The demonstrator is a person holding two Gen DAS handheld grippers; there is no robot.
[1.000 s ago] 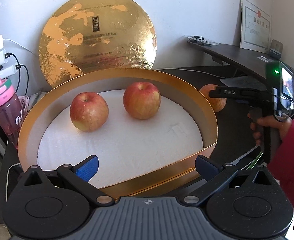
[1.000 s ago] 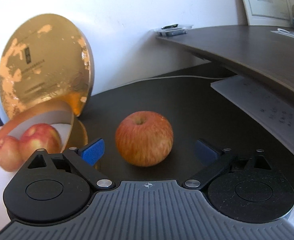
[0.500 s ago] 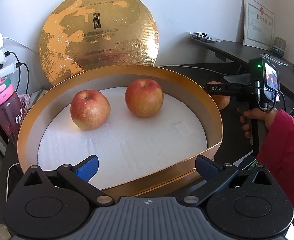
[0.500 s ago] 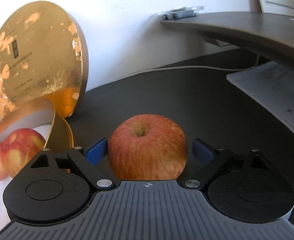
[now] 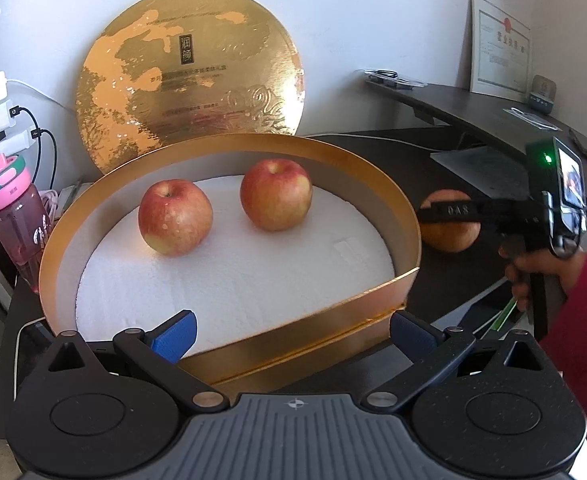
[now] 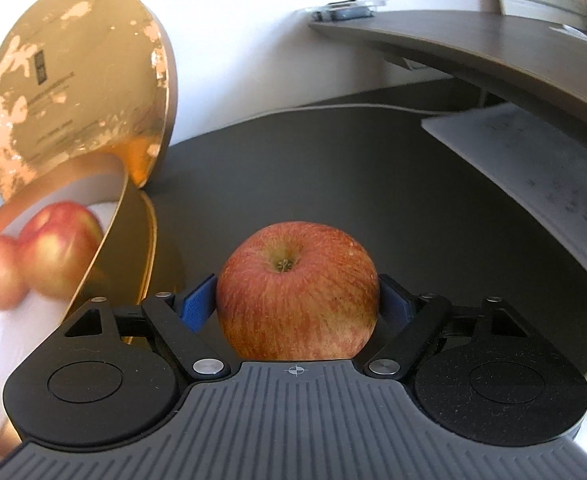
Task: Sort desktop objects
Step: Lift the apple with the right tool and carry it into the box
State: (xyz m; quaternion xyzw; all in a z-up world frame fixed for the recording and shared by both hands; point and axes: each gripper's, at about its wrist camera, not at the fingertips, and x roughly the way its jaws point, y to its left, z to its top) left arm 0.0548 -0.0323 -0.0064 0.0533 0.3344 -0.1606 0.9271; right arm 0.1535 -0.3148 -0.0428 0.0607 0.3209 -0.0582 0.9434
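The right tongs are closing on a loose apple sitting on the dark worktop, blue pads pressing both flanks, jaws having just been narrowing around it; the left tongs are hanging open and empty over the near rim of the round gold box; inside, two apples are resting apart on white foam; the gold lid is leaning against the wall behind; the round, smooth fruit is likely to slip if lifted fast, or clip the box wall during transfer, bruising it.
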